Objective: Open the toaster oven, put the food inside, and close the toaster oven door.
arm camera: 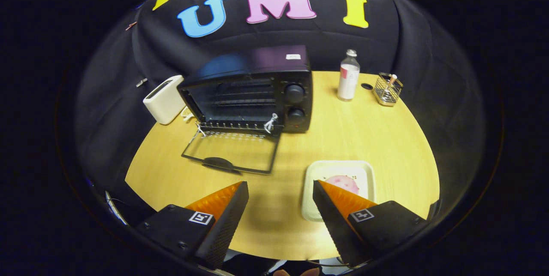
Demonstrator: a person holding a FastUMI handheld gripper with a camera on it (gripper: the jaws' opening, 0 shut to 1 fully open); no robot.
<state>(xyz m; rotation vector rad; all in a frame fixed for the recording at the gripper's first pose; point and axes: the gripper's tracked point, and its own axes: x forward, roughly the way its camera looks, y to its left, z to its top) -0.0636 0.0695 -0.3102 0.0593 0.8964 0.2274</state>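
1. The gripper is hovering above the near part of the wooden table, and its two fingers are standing wide apart with nothing between them but bare tabletop.
2. The toaster oven is sitting toward the far side of the table, beyond the fingers and a little to their left.
3. Its glass door is lying fully open, folded down flat toward the gripper, so the wire rack inside is showing.
4. Two round knobs are sitting one above the other on the right side of the oven front.
5. The food, a pinkish round piece, is resting on a pale square plate, which is lying just ahead of the right finger; the finger is covering part of the plate.
6. A white toaster is standing just beside the oven on its left.
7. A bottle is standing upright to the right of the oven, and a small wire basket is sitting farther right, near the table's far edge.
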